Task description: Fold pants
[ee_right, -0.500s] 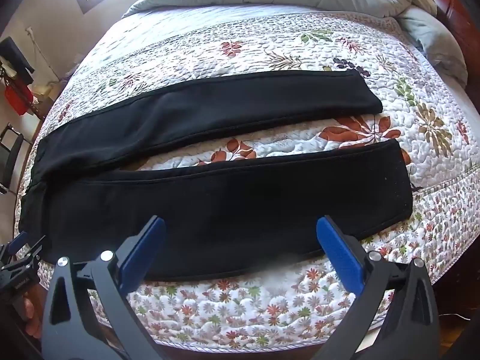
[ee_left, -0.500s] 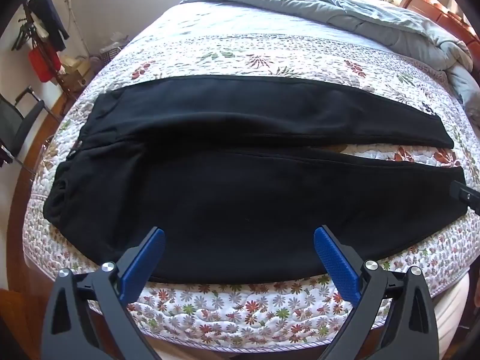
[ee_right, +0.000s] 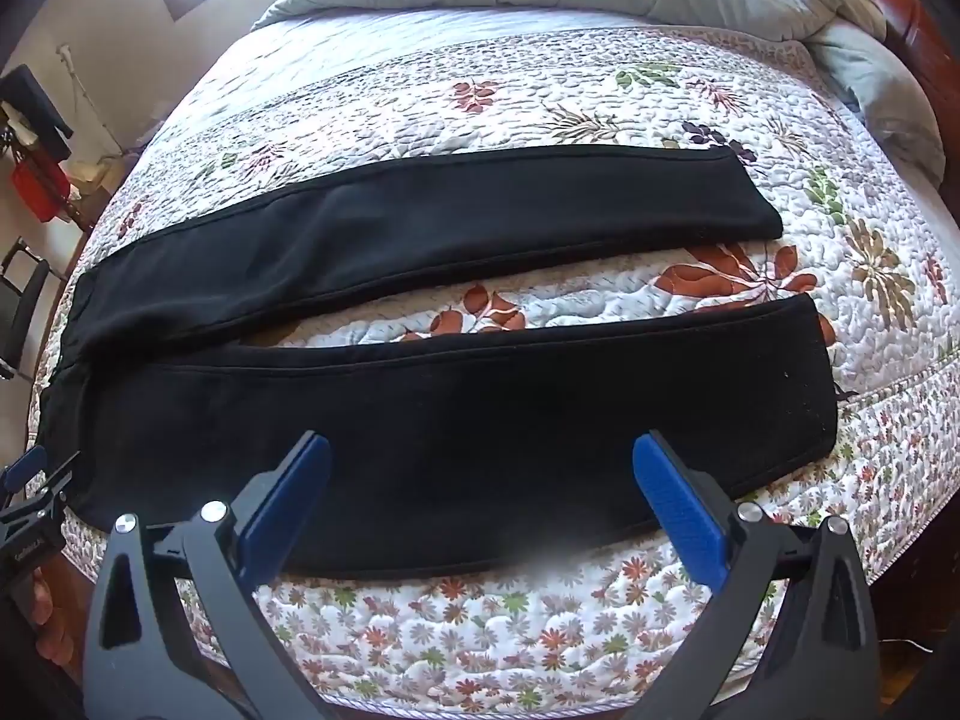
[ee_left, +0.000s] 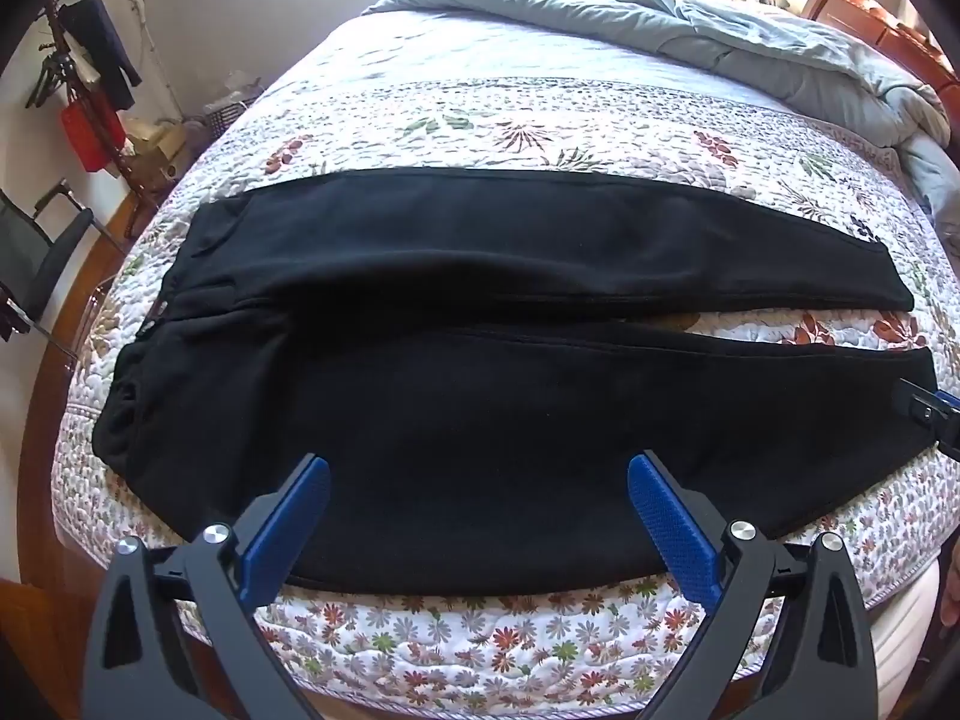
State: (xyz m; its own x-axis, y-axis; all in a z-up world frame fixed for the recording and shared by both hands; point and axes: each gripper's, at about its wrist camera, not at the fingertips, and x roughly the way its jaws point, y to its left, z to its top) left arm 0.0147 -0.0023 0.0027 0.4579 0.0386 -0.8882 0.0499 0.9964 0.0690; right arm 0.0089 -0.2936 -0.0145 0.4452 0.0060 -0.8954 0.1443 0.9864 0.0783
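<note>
Black pants (ee_left: 510, 396) lie flat across the floral quilt (ee_left: 480, 120), waistband at the left, both legs running right with a gap between them. My left gripper (ee_left: 479, 474) is open and empty, above the near edge of the near leg by the hip. My right gripper (ee_right: 480, 456) is open and empty, above the near edge of the near leg (ee_right: 480, 414) toward its cuff. The far leg (ee_right: 420, 228) lies parallel behind. The right gripper shows at the right edge of the left wrist view (ee_left: 936, 414); the left gripper shows at the left edge of the right wrist view (ee_right: 30, 492).
A grey-blue duvet (ee_left: 690, 30) is bunched at the far end of the bed by the wooden headboard (ee_left: 876, 24). A chair (ee_left: 36, 264) and a coat rack with clothes (ee_left: 90, 78) stand on the floor to the left. The bed's near edge (ee_left: 480, 684) is just below the grippers.
Both grippers have shifted very slightly; the pants have not moved.
</note>
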